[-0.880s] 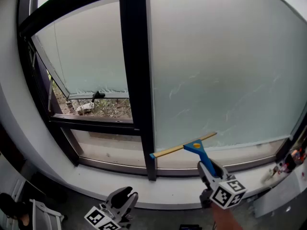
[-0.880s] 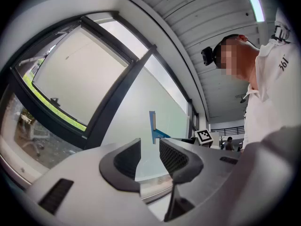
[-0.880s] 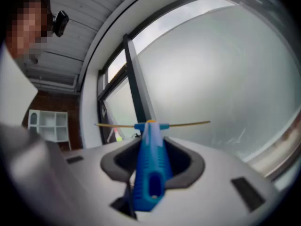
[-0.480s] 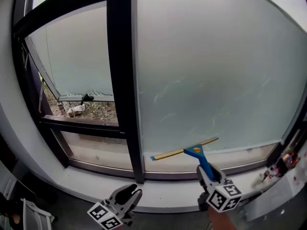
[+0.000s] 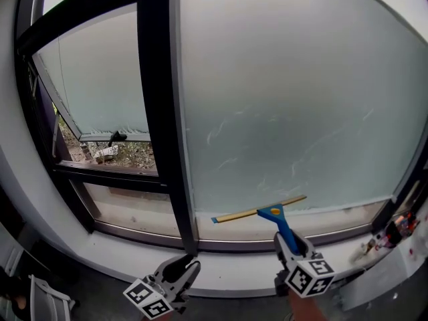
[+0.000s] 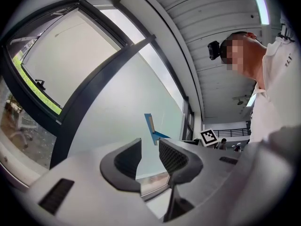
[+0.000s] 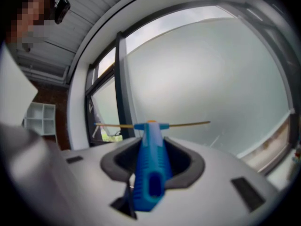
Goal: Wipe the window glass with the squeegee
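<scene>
Frosted window glass [image 5: 287, 99] fills the head view, with streaks low down. I've got the right gripper [image 5: 292, 243] clamped on the blue squeegee [image 5: 271, 212] handle, blade at the pane's bottom edge. The stroke looks finished, so next I lift and restart higher. The left gripper [image 5: 180, 270] idles, jaws apart and empty. Only its view shows the person [image 6: 282, 79].

Frosted window pane [image 5: 287, 99], black frame post [image 5: 160, 112], open tilted sash [image 5: 100, 79], pale sill [image 5: 120, 249], grey daylight
</scene>
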Available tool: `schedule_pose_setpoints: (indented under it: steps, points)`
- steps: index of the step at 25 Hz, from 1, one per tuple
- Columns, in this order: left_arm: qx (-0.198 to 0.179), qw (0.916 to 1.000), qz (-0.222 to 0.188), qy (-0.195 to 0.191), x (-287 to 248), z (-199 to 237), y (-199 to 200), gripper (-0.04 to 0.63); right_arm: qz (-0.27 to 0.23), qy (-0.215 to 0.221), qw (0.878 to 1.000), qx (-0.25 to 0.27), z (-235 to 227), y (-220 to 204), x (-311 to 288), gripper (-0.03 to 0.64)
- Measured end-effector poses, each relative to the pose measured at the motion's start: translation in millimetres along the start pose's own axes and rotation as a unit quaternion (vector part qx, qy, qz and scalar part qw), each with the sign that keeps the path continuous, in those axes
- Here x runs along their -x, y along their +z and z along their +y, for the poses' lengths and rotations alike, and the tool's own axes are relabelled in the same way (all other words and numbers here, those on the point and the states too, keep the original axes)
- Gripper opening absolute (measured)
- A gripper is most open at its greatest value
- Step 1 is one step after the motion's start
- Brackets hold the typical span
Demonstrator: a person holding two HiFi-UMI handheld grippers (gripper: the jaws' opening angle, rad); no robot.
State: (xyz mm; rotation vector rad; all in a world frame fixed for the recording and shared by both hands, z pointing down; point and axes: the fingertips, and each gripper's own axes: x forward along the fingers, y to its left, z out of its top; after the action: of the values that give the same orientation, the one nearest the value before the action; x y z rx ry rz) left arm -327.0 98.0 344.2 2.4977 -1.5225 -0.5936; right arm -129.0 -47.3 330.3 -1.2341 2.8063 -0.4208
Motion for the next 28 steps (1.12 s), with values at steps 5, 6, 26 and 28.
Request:
schedule_pose_setpoints:
  steps: [5,6,26,28]
  points:
    - [0.001,0.9999,0.011,-0.008,8,8,9,0.14,0.0,-0.023,0.999,-0.028,1,-7,6,0.156]
    - [0.0,0.9999,0.012,-0.01,9,10,11,0.14,-0.001,-0.026,0.999,-0.03,3,-7,6,0.156]
    - [-0.044,0.9959,0.024,-0.076,34,49,65,0.13,-0.075,-0.042,0.996,0.019,87,40,-14,0.155]
    - [-0.045,0.9958,0.021,-0.076,29,52,70,0.13,-0.075,-0.045,0.996,0.035,91,50,-21,0.155]
